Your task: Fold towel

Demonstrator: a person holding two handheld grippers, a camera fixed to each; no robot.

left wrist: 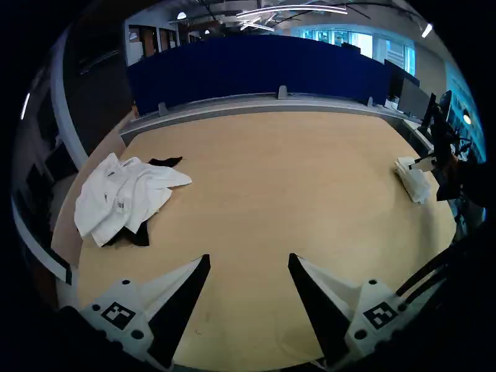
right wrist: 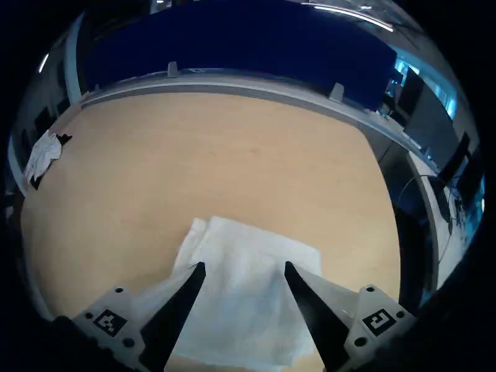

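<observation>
– Near the right edge of the tabletop (left wrist: 279, 161), what is that flat white thing?
– That is the towel (right wrist: 248, 297). It lies in a neat square shape with layers showing on one side, so I think it is folded.
– Is the right tool (right wrist: 242, 265) holding it?
– No. Its two fingers are spread wide over the towel and pinch nothing. I cannot tell if they touch the cloth.
– And the left tool (left wrist: 248, 255)?
– Spread wide too, with bare wood under it, by the middle of the near edge.
– What is the heap by the left edge?
– A pile of white cloths (left wrist: 124, 198), all crumpled, with a black cloth (left wrist: 164, 162) poking out from under it. It is well apart from the towel.
– So which step is this?
– I think it is the end of a fold: the towel is set down and not gripped.
– What comes next?
– My guess is one more cloth from the pile. A tool would have to go to the left edge and pinch just one white cloth by a corner, without dragging the black one along. Then the cloth needs spreading flat on the bare wood in the middle.
</observation>
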